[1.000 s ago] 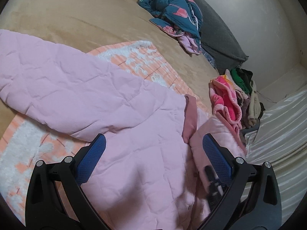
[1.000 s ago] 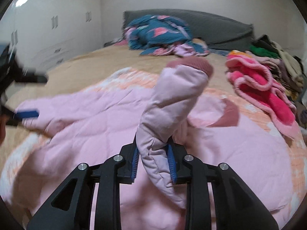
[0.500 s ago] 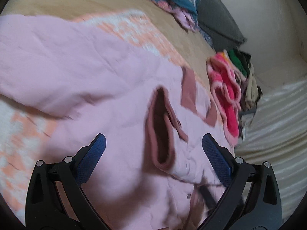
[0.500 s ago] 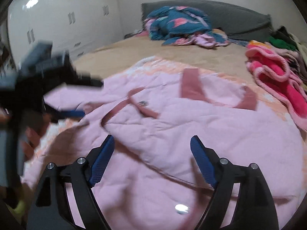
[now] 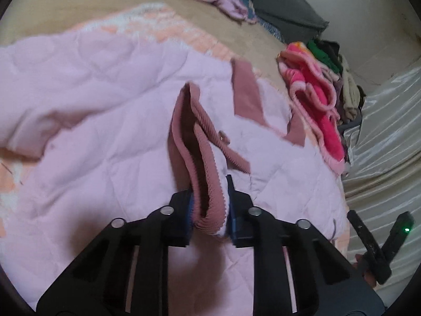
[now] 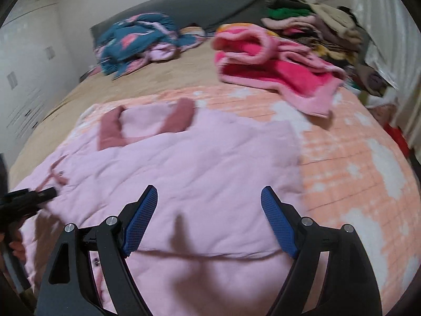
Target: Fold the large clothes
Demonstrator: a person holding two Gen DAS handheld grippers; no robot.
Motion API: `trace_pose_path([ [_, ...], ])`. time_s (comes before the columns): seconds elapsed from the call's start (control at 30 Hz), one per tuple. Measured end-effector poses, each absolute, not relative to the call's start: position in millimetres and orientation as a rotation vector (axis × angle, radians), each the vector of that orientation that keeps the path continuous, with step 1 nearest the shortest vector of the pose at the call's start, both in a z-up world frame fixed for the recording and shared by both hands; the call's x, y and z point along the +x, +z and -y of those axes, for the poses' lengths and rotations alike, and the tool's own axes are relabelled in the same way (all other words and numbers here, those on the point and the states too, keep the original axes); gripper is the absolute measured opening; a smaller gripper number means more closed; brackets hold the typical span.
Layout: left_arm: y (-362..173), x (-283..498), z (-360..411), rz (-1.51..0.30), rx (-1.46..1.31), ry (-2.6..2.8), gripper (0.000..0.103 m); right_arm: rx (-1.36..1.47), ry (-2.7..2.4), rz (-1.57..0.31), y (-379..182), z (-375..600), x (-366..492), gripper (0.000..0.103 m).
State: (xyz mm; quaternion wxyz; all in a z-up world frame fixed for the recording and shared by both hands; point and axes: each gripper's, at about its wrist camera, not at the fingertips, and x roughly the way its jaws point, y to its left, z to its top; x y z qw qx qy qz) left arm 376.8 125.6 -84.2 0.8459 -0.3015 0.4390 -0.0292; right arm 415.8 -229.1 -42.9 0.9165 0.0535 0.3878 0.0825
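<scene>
1. The pink quilted jacket (image 6: 200, 168) lies spread flat on the bed (image 6: 131, 84), over an orange-and-white blanket (image 6: 342, 158) that shows bare to the right of the jacket in the right wrist view.
2. The left hand-held gripper (image 5: 209, 208) is closing on the jacket's ribbed dusty-pink cuff (image 5: 208, 184); the blue pads press the folded rib from both sides, and the cuff's open mouth stands up away from the jacket body.
3. The right hand-held gripper (image 6: 209, 218) hovers over the near part of the jacket with its jaws spread wide and nothing between them; its shadow falls on the quilting just below.
4. The jacket's dusty-pink collar (image 6: 147, 129) lies at the far end of the jacket, its two bands apart.
5. Beyond the jacket's far right corner sits a bright pink fleece garment (image 6: 273, 65), loosely bunched, clear of the jacket.
6. Behind that fleece, further from the jacket, a stack of mixed clothes (image 6: 310, 26) with a green piece near the top rests by the wall.
7. Well beyond the jacket's collar, a teal patterned garment (image 6: 136, 42) is heaped against a grey headboard cushion (image 6: 210, 8).
8. In the left wrist view, pale striped bedding (image 5: 381, 137) lies past the jacket's right edge.
</scene>
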Motion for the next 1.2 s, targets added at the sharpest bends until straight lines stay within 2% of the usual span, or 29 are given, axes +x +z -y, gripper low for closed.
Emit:
trace_pose_path([
  [0.13,-57.9,371.2,-144.9,-0.843,-0.582,0.006,0.011,0.148,0.171,-0.822,-51.9,235.9,423.8,0.08],
  [0.27,-77.3,375.1,-155.3,-0.901,-0.533,0.07,0.012,0.076,0.174,-0.892,-73.8,218.0,436.6,0.08],
  [0.5,-95.7,377.3,-157.2,-0.958,-0.469,0.111,0.026,0.066,0.132,-0.976,-107.1,217.3,448.0,0.081],
  [0.63,-86.8,373.5,-148.8,-0.947,-0.407,0.123,0.028,0.068,0.121,-0.983,-108.7,218.5,448.6,0.082],
  [0.73,-75.4,370.4,-147.8,-0.929,-0.38,0.127,0.041,0.084,0.123,-0.975,-98.3,218.8,442.6,0.083],
  [0.8,-66.7,364.5,-150.8,-0.911,-0.387,0.12,0.055,0.107,0.141,-0.95,-88.6,218.4,434.6,0.089],
  [0.83,-63.4,363.3,-150.7,-0.907,-0.387,0.12,0.058,0.12,0.148,-0.938,-84.6,217.9,430.9,0.09],
  [1.0,-49.9,352.6,-155.2,-0.887,-0.38,0.149,0.091,0.157,0.206,-0.888,-61.5,204.1,411.6,0.097],
  [1.2,-38.8,340.6,-176.0,-0.863,-0.405,0.213,0.094,0.146,0.289,-0.854,-37.6,165.6,397.0,0.097],
])
